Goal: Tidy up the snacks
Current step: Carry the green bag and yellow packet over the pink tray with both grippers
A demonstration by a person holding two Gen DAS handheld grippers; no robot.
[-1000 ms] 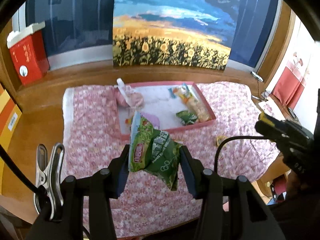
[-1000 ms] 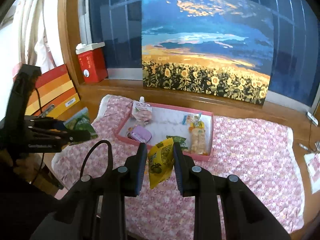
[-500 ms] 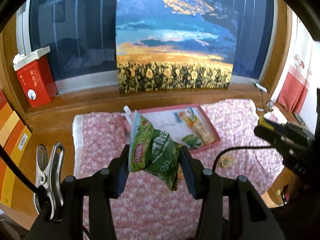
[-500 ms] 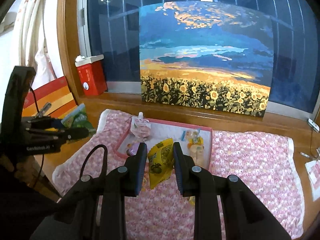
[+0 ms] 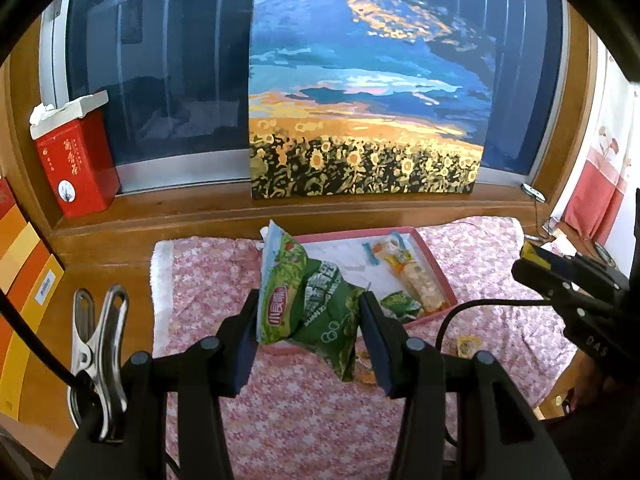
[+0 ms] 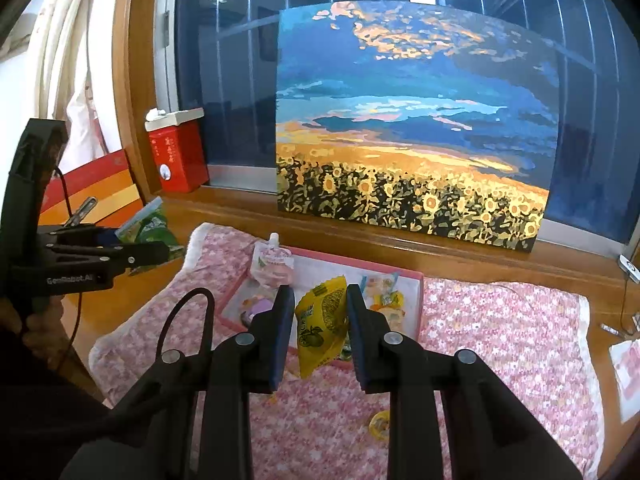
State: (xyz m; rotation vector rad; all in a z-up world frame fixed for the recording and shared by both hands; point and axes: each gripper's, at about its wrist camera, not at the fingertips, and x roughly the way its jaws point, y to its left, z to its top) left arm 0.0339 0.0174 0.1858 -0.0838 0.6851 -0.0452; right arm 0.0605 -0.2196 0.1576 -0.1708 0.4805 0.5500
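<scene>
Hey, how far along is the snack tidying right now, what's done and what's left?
Done: the pink tray already holds several snacks, including a pouch and a long packet. In hand: the left hand-held gripper clamps a green bag, and the right hand-held gripper clamps a yellow bag, both held above the cloth. Left: those two bags, plus a small yellow piece lying on the cloth.

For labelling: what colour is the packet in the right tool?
Yellow, with green fruit print; clearest in the right wrist view.
</scene>
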